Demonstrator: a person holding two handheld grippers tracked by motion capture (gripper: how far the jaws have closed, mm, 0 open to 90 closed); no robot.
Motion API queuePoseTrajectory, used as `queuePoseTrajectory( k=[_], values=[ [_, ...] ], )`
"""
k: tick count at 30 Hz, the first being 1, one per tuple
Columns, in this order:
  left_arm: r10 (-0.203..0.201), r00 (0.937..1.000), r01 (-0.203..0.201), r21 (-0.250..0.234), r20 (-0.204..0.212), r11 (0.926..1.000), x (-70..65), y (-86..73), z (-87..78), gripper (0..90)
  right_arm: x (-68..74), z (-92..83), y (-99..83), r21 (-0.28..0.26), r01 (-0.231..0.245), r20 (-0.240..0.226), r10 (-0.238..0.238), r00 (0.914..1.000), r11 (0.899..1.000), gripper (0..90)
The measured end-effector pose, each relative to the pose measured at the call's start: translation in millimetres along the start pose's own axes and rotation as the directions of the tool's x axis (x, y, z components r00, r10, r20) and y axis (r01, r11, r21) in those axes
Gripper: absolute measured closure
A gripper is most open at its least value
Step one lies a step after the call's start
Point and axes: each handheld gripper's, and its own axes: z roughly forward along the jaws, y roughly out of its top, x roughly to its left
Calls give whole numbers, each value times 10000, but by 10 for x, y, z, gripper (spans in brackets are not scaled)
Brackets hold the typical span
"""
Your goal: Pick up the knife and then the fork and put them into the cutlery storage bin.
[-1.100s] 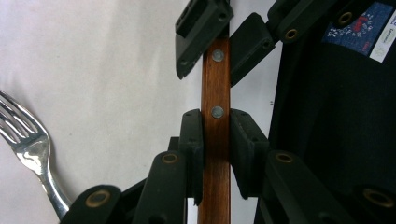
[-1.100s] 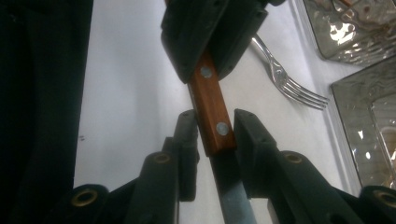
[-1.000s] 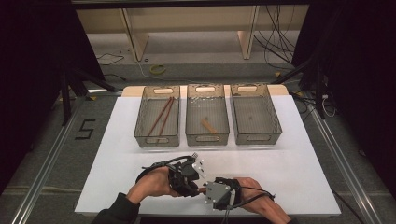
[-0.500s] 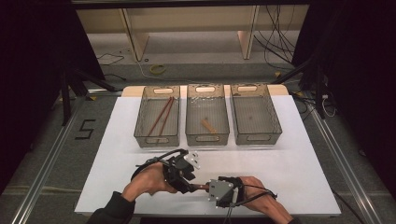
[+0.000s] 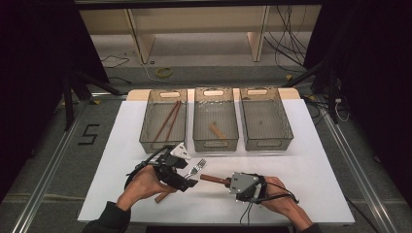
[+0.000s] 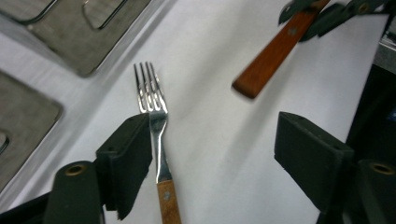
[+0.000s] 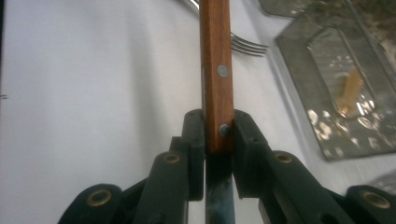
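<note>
Here a white sheet (image 5: 311,160) covers the table, with grey floor and aluminium rails to either side, a "5" marked on the floor at the left, and loose cables and wooden legs on the far side. Three clear bins stand in a row along the far part of the sheet: the left bin (image 5: 164,121) holds long brown sticks, the middle bin (image 5: 215,119) a short wooden piece, the right bin (image 5: 265,119) looks bare.

Near the person, the fork (image 6: 156,135) lies flat on the sheet, tines toward the bins, wooden handle toward the near edge. The left gripper (image 6: 212,149) has just been opening; its jaws stand wide apart, the fork beside the inner face of one jaw, the other jaw well clear of it. To its right, the right gripper (image 7: 218,128) is clamped on the wooden handle of a knife (image 7: 215,60), held off the sheet and pointing left toward the fork.
</note>
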Motion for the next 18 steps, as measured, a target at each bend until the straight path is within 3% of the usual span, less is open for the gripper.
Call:
queuePoseTrajectory(
  k=[9, 18],
  values=[
    [-729, 9961, 707, -446, -499, 9965, 76, -227, 71, 216, -229, -118, -111, -246, -1024, 448, 1034, 9936, 9944, 776],
    [-1440, 9865, 1370, -877, -787, 9867, 131, -423, 96, 198, -524, -261, -178, -650, -2179, 754, 2225, 9720, 9738, 777]
  ],
)
